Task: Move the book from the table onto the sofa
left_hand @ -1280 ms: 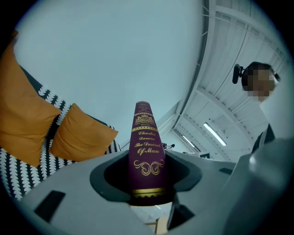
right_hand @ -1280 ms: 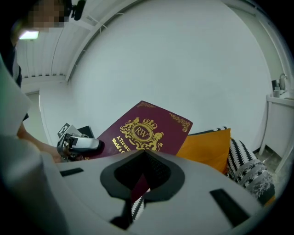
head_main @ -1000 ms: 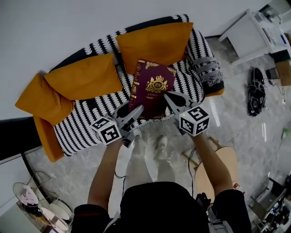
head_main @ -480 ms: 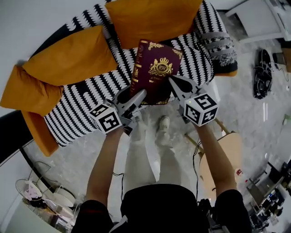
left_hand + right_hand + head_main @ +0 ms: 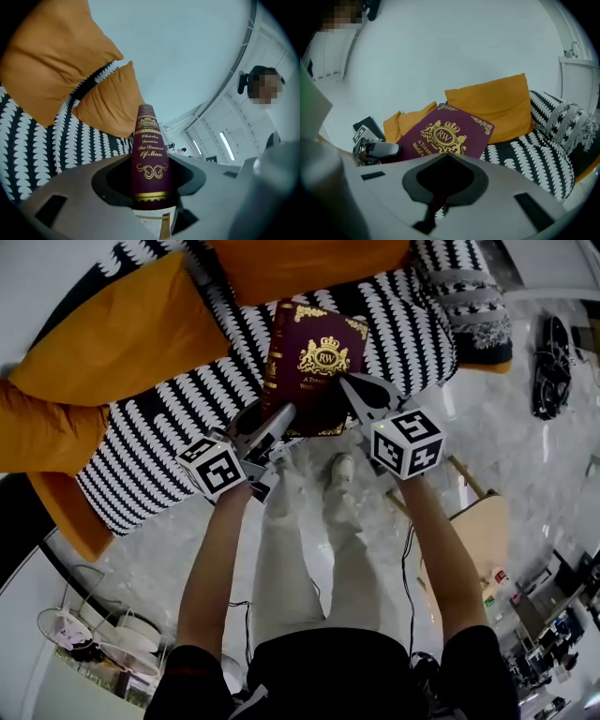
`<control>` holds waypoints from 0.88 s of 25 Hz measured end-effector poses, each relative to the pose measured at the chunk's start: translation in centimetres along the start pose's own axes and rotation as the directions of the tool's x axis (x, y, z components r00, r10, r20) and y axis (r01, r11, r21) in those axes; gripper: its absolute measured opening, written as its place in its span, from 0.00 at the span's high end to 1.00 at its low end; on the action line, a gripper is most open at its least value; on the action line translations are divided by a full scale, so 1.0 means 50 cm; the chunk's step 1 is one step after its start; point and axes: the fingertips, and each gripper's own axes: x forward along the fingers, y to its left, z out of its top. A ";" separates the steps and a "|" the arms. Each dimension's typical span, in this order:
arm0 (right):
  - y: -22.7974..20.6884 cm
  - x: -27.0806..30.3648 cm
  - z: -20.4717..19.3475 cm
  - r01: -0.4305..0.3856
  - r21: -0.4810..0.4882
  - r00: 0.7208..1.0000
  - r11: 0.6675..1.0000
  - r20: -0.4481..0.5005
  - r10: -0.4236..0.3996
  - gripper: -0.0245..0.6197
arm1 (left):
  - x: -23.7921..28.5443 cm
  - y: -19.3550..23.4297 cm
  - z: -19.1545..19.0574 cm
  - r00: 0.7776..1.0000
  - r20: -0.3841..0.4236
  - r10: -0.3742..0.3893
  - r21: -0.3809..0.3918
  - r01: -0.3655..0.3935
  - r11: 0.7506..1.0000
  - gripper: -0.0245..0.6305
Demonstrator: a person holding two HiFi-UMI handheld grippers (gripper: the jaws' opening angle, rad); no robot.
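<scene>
The left gripper (image 5: 281,418) was clamped across the spine of a maroon, gold-stamped hardback book (image 5: 314,367), its jaws partly spread to the spine's thickness (image 5: 149,154). The right gripper (image 5: 352,390) was pinched almost fully closed at the book's near right corner, seemingly on the thin edge of the cover (image 5: 445,133). Between the two, the book was held out ahead of the person. It hung over the seat of a black-and-white patterned fabric sofa (image 5: 169,437); whether it touched the seat could not be told.

The step in hand looked like setting the book down. Doing it well called for keeping both grips level so the cover did not twist. It also meant aiming for the bare patterned seat just beyond the tips, and letting go only once the book lay flat.

No box or bin figured here; the sofa was the only thing that held others. It carried a plump orange fabric cushion (image 5: 122,334) off to the left gripper's side and a second orange cushion (image 5: 309,263) straight beyond the book. A grey-and-black patterned bolster (image 5: 464,287) lay past the right gripper.
</scene>
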 end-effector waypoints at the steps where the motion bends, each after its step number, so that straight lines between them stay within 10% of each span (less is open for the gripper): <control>1: -0.003 0.013 -0.014 0.001 0.011 1.000 1.000 -0.005 -0.001 0.94 | 0.000 0.018 -0.007 1.000 -0.006 -0.001 -0.005 0.001 1.000 0.62; 22: -0.090 0.177 -0.246 0.056 0.085 0.989 0.995 -0.139 -0.043 0.94 | 0.036 0.267 -0.139 0.993 -0.111 0.050 -0.116 -0.063 0.991 0.62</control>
